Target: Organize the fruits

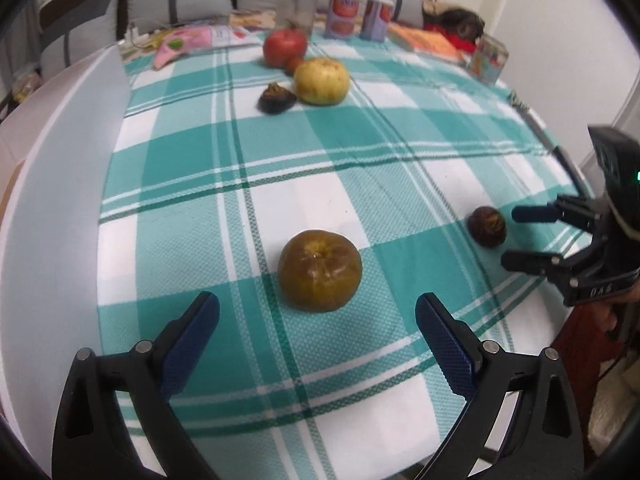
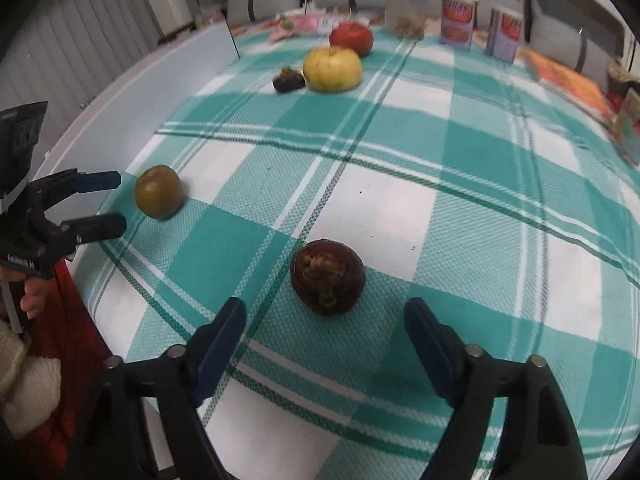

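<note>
brown fruit [image 1: 320, 271] upright, stem end up

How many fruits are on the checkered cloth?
6 that I can see: a brownish-green one and a dark brown one near the front; far back, a red one, a yellow one, a small dark one, and a small reddish one, half hidden.

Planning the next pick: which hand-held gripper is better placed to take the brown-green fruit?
Left. The left hand-held gripper is open with the brown-green fruit just ahead of its fingertips. The right hand-held gripper faces the dark fruit instead.
</note>
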Demonstrator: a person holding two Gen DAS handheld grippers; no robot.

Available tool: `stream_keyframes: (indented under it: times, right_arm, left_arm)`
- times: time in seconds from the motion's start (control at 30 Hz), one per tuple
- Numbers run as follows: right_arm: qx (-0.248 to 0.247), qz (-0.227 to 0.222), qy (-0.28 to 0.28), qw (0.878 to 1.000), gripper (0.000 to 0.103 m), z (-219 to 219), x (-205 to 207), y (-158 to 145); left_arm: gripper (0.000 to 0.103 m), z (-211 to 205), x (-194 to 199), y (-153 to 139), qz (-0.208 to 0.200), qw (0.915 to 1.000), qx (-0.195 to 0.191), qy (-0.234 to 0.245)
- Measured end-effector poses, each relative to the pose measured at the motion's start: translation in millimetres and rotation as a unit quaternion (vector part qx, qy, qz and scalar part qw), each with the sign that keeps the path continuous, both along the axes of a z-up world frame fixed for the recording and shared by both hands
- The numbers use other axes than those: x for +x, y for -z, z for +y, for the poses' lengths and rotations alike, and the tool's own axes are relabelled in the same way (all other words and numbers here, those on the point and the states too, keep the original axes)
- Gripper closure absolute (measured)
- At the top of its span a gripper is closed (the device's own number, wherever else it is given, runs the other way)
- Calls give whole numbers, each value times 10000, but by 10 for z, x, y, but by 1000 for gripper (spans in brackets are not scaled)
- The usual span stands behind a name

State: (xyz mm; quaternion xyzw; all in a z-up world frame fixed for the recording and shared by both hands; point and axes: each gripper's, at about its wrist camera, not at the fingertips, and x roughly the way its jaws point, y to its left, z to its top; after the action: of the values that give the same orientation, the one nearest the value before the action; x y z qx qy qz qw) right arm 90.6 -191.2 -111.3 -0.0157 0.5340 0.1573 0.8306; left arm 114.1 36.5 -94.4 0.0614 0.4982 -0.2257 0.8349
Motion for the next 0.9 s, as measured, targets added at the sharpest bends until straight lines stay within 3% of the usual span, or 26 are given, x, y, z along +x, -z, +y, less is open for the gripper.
stream_keyframes:
  times: [0.27,0.33,0.37,0.4,0.5,0.57,0.67,0.8,0.9]
  right_arm:
    - [-19,1294,7,9916,26,108,465,75]
    - [-136,1510,-56,9884,35,174,526,125]
    - [-265,1573,-77,9872,51,207,546,150]
    - [-462,1571,-63,9865,60,229,560,163]
    - [-490,1521,32,9871,60,210,574,143]
    - [-414,1452,73,9885,61,181,564,90]
    - [-225,1333,74,9908,61,198,546,-98]
    - [196,846,-311,9957,61,534,549,-698]
    - [531,445,-818,9942,61,1082,591,-1187]
  left_arm:
    - [7,-267,301,54,501,9965,657,-99]
    - [32,-294,345,99,599,9950,794,-117]
    - [51,-306,358,130,708,9942,804,-93]
    - [54,-303,365,153,790,9935,808,-121]
    - [54,-276,332,127,717,9945,742,-189]
    - [54,-216,272,59,667,9957,582,-281]
    - [54,-16,133,-206,587,9970,26,-496]
    - [54,494,-103,-825,297,9926,-852,-810]
    - [54,1078,-199,-1248,-50,9859,-1086,-1269]
